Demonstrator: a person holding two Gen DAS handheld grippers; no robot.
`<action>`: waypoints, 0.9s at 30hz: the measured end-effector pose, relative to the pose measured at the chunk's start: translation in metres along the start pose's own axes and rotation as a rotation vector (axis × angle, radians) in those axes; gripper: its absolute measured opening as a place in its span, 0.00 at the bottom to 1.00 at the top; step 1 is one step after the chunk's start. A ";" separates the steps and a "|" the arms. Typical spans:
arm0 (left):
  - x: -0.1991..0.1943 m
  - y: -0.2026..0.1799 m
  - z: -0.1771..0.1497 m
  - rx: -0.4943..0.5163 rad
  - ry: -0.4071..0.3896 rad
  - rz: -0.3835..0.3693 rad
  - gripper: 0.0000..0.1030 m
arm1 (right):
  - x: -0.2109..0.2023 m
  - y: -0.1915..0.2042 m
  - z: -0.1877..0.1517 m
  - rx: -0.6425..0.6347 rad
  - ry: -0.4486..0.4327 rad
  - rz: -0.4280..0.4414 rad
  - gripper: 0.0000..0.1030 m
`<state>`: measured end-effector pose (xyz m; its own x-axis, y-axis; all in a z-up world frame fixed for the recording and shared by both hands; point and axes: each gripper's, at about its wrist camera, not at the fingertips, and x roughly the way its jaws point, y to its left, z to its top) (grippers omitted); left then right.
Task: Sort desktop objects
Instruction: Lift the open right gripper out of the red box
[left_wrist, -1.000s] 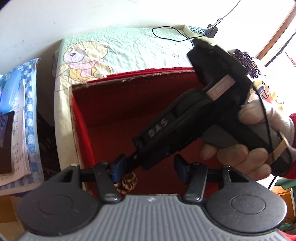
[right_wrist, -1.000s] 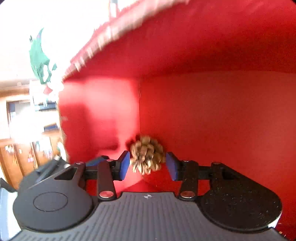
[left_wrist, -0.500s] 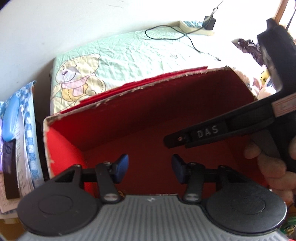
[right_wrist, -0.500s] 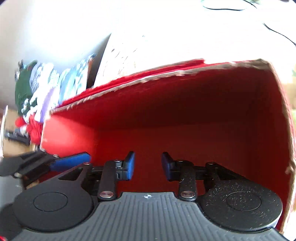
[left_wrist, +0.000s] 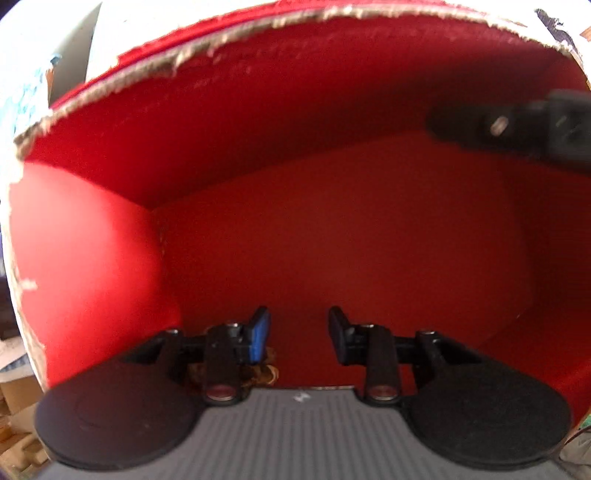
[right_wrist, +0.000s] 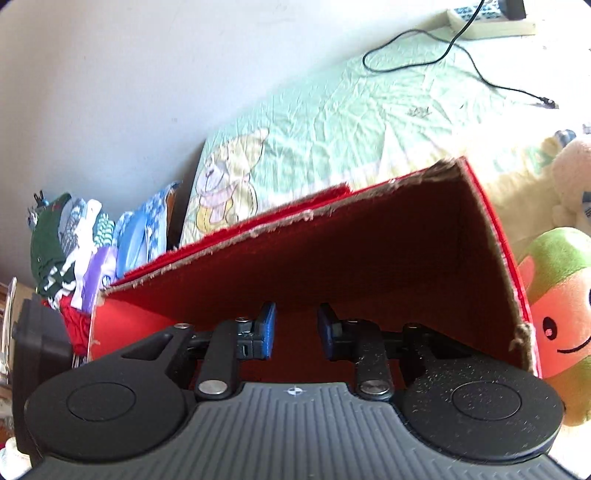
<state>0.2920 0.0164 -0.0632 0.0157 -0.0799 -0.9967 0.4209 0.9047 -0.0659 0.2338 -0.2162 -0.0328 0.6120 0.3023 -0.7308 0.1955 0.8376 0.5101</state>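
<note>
In the left wrist view my left gripper (left_wrist: 299, 332) is open and empty, low inside the red box (left_wrist: 92, 258). A brown pine cone (left_wrist: 267, 373) lies on the box floor, partly hidden under the left finger. The blurred black tip of the other gripper (left_wrist: 517, 129) shows at the upper right. In the right wrist view my right gripper (right_wrist: 295, 332) is open with nothing between its fingers, held above the near side of the red box (right_wrist: 369, 251). The left gripper's black body (right_wrist: 40, 332) shows at the box's left end.
The box stands on a green bedspread with a bear print (right_wrist: 229, 184). An orange plush toy (right_wrist: 561, 325) and a cream plush (right_wrist: 572, 173) sit right of the box. Folded clothes (right_wrist: 66, 236) are piled at the left. A black cable (right_wrist: 461, 55) and power strip (right_wrist: 487, 18) lie at the back.
My right gripper has pulled up and back out of the box, leaving the pine cone on the floor. My left gripper has moved down into the box.
</note>
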 end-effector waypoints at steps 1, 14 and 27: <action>0.001 0.002 -0.001 -0.004 0.018 -0.017 0.41 | 0.000 0.002 -0.002 0.001 -0.018 -0.004 0.28; -0.015 -0.001 -0.020 -0.015 -0.020 -0.025 0.41 | 0.004 0.017 -0.001 -0.006 -0.091 -0.033 0.28; -0.050 -0.023 -0.048 -0.030 -0.204 0.080 0.59 | 0.009 0.020 0.001 -0.021 -0.045 -0.090 0.28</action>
<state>0.2380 0.0194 -0.0146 0.2326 -0.0877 -0.9686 0.3841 0.9233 0.0086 0.2447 -0.1968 -0.0286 0.6266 0.2054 -0.7518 0.2350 0.8700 0.4335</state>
